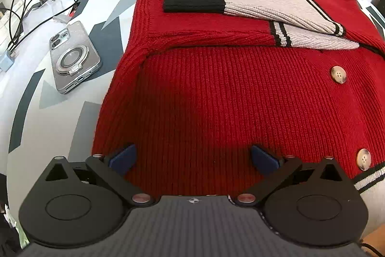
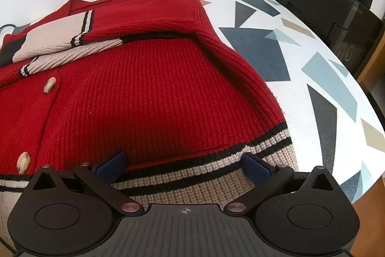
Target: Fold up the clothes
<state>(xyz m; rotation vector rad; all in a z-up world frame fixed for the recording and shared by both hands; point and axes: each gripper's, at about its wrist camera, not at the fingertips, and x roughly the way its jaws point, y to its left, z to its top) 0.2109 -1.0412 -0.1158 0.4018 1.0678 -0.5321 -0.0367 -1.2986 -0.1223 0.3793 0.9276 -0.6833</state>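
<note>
Both grippers are hanging wide open at the near hem: left gripper over red knit, right gripper over the striped band, neither gripping anything. The red cardigan is lying flat on the patterned table, sleeves crossed on top. Thick knit could slip, and an uneven lift might spill the sleeves or nudge the phone sitting beside it.

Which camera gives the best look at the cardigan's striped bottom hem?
The right wrist view: the striped hem runs right between the open right gripper fingers. The left wrist view catches only a corner of it at the right edge, beyond the open left gripper.
</note>
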